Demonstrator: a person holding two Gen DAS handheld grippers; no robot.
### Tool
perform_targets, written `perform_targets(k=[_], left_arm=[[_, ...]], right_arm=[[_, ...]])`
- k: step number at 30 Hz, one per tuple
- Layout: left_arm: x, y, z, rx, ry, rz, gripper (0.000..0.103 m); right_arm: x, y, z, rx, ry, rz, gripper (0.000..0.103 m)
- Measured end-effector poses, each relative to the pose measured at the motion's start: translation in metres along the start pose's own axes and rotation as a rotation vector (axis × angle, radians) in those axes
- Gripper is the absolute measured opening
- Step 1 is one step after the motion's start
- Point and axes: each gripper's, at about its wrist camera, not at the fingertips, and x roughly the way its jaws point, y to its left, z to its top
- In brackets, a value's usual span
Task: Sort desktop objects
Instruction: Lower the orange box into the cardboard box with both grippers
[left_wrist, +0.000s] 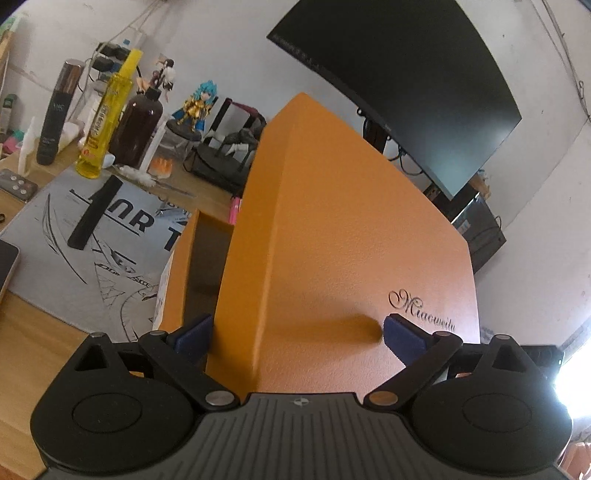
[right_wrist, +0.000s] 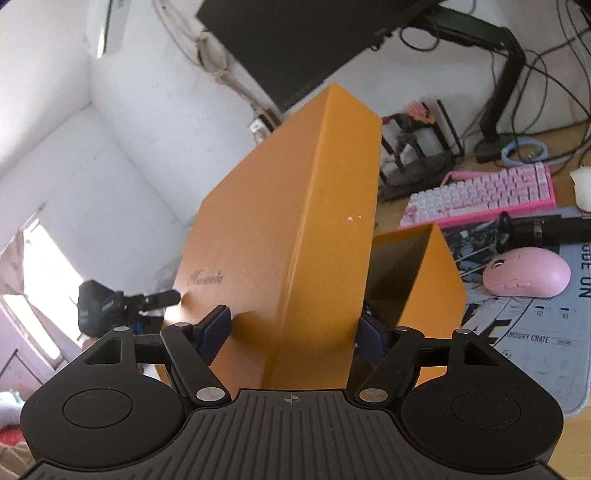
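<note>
Both tongs, left (left_wrist: 297, 328) and right (right_wrist: 293, 326), were clamped across the orange box lid (left_wrist: 332, 229), which stood tilted on edge between them, long axis running straight ahead, above the open box base (right_wrist: 424, 280) on the counter (left_wrist: 33, 325).

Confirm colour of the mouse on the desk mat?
Pink. The mouse shows best in the right wrist view, right of the orange box base.

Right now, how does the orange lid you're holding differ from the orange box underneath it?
The orange lid is lifted and tilted, gripped by both the left claw and the right claw; the orange box base sits on the desk mat. The lid bears script lettering; the base's visible side is plain, its dark inside open. Both share the orange colour.
</note>
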Motion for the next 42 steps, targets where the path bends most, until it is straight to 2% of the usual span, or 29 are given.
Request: perform_targets(k=[14,19,25,28,31,35,40,42], left_arm=[[0.014,0.025,0.003,-0.041,0.046,-0.009,0.101],[0.014,0.025,0.004,-0.036,0.054,-0.011,0.101],[0.003,0.022,0.005,-0.013,0.023,-0.026,0.1],[0.004,0.016,0.005,0.029,0.027,0.003,0.101],[0.006,0.017,0.003,0.031,0.037,0.012,0.101],[0.007,0.021,0.001,0.026,0.04,0.026,0.101],[0.007,0.025,0.0,0.019,0.04,0.031,0.103],[0.006,0.026,0.001,0.005,0.03,0.009,0.103]], right_arm=[[0.027,-0.024,0.007,0.052,0.05,-0.063,0.082],[0.028,-0.013,0.007,-0.016,0.057,-0.103,0.084],[0.03,-0.001,0.006,-0.099,0.066,-0.15,0.087],[0.031,0.006,0.006,-0.141,0.07,-0.173,0.087],[0.033,0.015,0.005,-0.192,0.064,-0.195,0.087],[0.03,0.008,0.006,-0.16,0.052,-0.199,0.087],[0.021,-0.007,0.009,-0.106,0.005,-0.291,0.087],[0.02,-0.009,0.006,-0.101,0.01,-0.275,0.087]])
